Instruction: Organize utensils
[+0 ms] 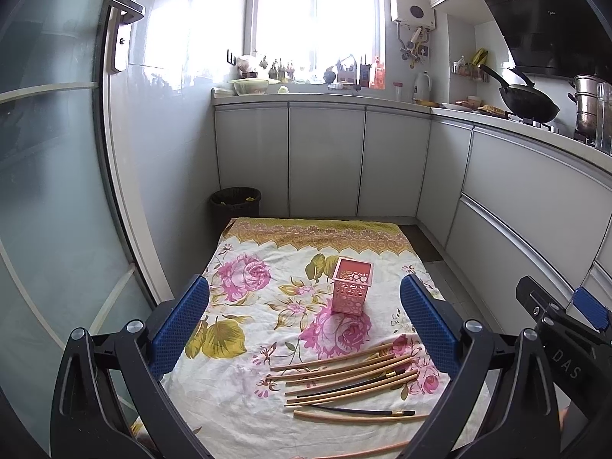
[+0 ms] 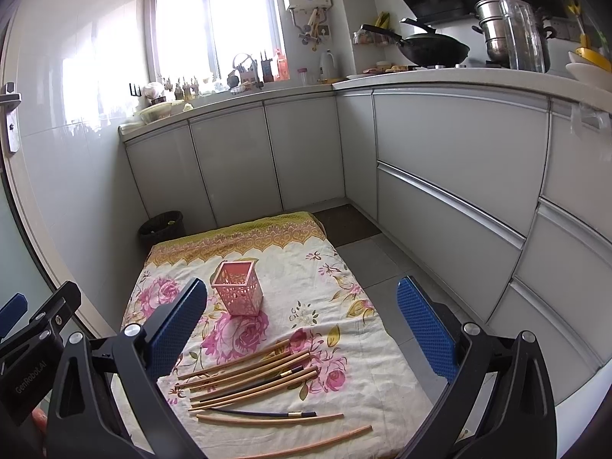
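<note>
Hovering above the flowered cloth (image 1: 244,306), left gripper (image 1: 304,329) and right gripper (image 2: 302,325) both have jaws wide open, empty. No stick picked yet. Chopsticks (image 1: 344,378) lie loose, long axes roughly left-right, near the upright pink holder (image 1: 351,286). Next: close on one stick, upend it.

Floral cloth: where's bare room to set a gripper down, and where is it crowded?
The floral cloth lies bare left of the pink holder, between it and the yellow border, and right of it toward the floor tiles. Crowded: the near half, where chopsticks are spread.
</note>
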A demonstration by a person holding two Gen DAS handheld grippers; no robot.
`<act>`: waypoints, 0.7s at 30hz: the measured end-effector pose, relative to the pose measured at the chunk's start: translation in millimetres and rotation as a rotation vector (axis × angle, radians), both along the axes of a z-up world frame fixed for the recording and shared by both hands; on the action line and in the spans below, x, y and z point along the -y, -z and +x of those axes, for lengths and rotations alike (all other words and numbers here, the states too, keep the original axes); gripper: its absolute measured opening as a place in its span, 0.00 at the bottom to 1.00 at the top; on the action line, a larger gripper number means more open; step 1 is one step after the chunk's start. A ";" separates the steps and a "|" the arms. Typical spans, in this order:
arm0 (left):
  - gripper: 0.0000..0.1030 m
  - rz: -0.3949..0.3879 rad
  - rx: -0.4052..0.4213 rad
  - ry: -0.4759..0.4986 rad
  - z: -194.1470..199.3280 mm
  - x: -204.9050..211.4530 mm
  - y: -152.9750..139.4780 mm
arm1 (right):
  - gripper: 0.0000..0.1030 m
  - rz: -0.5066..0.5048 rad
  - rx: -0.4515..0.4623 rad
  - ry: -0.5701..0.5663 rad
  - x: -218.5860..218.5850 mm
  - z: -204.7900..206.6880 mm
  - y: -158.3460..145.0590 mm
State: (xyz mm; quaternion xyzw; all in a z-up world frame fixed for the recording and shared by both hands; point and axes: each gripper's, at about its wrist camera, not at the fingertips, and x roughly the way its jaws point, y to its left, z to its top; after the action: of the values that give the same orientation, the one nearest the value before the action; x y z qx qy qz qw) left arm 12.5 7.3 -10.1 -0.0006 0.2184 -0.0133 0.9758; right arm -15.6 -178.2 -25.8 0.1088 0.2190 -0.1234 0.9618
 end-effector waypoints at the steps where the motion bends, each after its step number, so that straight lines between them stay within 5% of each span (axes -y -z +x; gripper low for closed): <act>1: 0.93 0.001 0.001 -0.001 0.1 0.4 -0.2 | 0.95 0.001 0.000 -0.001 -0.2 0.0 0.2; 21: 0.93 0.006 -0.019 0.005 1.7 0.8 6.6 | 0.95 0.007 -0.005 -0.004 -1.2 -0.7 3.6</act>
State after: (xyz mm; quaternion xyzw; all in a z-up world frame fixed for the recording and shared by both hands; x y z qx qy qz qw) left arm 14.2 6.5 -16.7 0.0028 0.2277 -0.0150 0.9736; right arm -16.2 -177.1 -29.4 0.1113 0.2218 -0.1207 0.9612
